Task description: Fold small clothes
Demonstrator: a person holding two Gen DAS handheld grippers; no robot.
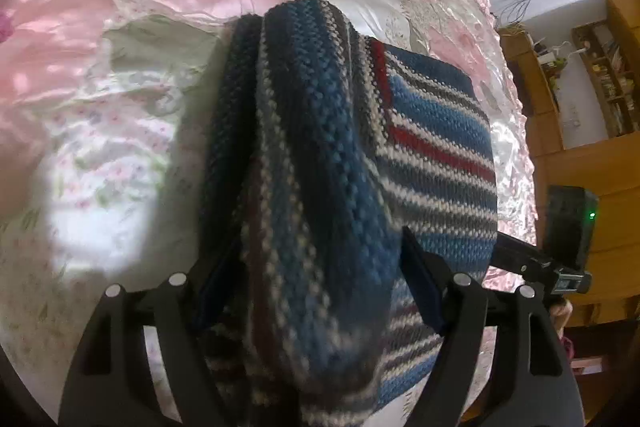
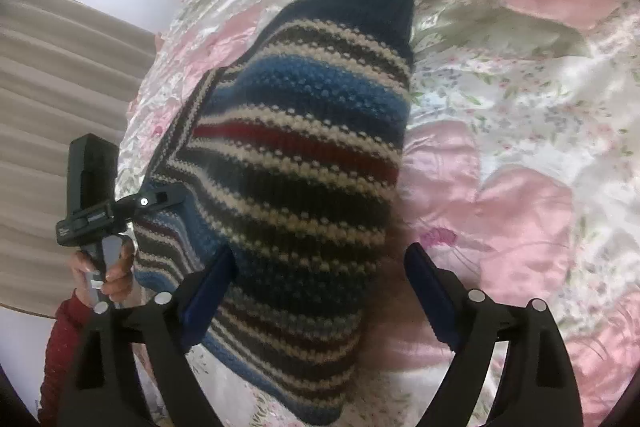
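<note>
1. The left gripper (image 1: 320, 291) has its jaws set wide, and a thick fold of the striped sweater (image 1: 320, 155) fills the gap between them; whether the pads actually pinch the knit cannot be told.
2. The right gripper (image 2: 320, 291) is spread wide too. The sweater (image 2: 304, 163) meets its left finger (image 2: 212, 287), while the right finger (image 2: 430, 291) stands clear of the cloth, so nothing is clamped there.
3. The sweater is bunched and raised above the bedspread (image 1: 120, 131), its dark ribbed end pointing away from both cameras, with blue, white, grey and red stripes showing.
4. In the right wrist view the other gripper (image 2: 168, 197) reaches the sweater's left edge, its handle held by a hand (image 2: 108, 267) in a red knit sleeve (image 2: 60, 347).
5. The bedspread is glossy pink and white with small flowers.
6. Wooden shelves (image 1: 600, 83) stand beyond the bed.
</note>
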